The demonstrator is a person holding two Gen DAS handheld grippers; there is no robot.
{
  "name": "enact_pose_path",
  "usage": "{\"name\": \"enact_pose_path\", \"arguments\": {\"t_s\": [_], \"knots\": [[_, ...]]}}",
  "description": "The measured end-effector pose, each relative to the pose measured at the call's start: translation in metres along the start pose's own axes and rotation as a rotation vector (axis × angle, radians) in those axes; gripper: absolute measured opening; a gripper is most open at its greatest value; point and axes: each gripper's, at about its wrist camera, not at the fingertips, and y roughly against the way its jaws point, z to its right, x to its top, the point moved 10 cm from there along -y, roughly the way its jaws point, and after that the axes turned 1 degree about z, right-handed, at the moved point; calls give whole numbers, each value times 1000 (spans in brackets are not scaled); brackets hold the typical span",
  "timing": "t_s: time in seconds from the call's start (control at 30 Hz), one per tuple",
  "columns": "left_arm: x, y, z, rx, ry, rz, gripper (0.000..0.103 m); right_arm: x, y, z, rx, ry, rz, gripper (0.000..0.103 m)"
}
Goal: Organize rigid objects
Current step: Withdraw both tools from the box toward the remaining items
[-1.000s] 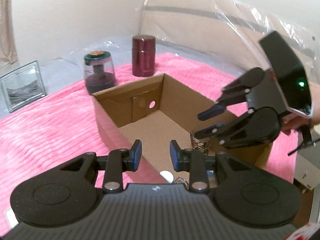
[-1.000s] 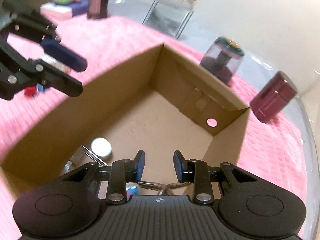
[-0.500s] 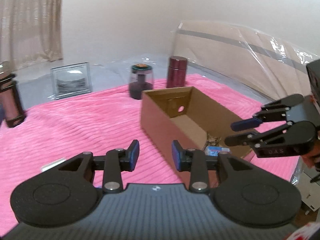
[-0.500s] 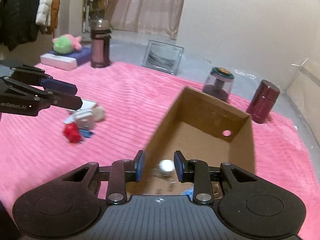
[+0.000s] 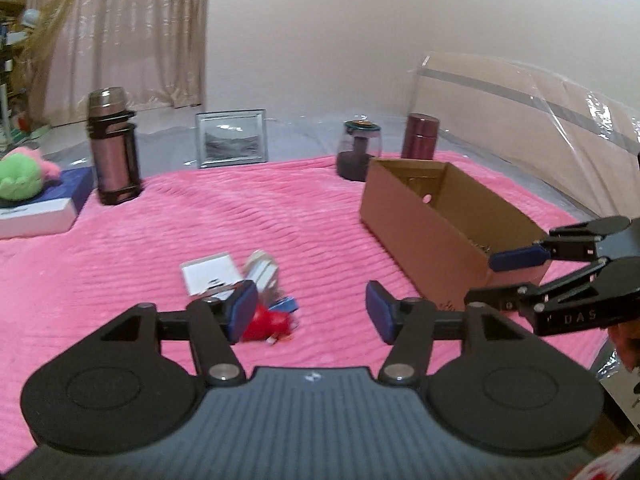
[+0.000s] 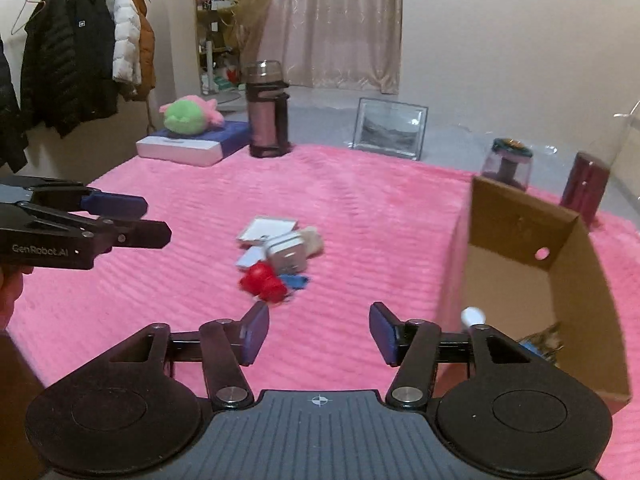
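A small pile of rigid objects lies mid-blanket: a red toy (image 5: 266, 322) (image 6: 262, 282), a white charger block (image 6: 286, 255) (image 5: 262, 272), a blue piece (image 6: 295, 281) and a white flat card (image 5: 210, 275) (image 6: 266, 229). An open cardboard box (image 5: 436, 224) (image 6: 528, 236) stands to the right, holding a white disc (image 6: 473, 315) and metal bits. My left gripper (image 5: 311, 311) is open and empty, just short of the pile. My right gripper (image 6: 318, 334) is open and empty, between pile and box.
On the pink blanket (image 5: 200, 216) stand a thermos (image 5: 114, 146), a picture frame (image 5: 231, 144), a glass jar (image 5: 358, 156) and a maroon canister (image 5: 420, 136). A plush toy on a flat box (image 6: 192, 136) lies far left. Coats hang on a rack (image 6: 80, 60).
Both grippers have pulled back from over the box and swung left toward the pile. Both jaws have opened wider.
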Motion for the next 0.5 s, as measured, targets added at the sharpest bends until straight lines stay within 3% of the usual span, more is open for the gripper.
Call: {"name": "enact_pose_path", "arguments": {"t_s": [0.2, 0.5], "knots": [[-22, 13, -23, 56, 21, -14, 72, -20, -16, -22, 8, 0, -43, 61], [-55, 12, -52, 121, 68, -60, 74, -43, -41, -33, 27, -46, -92, 62]]}}
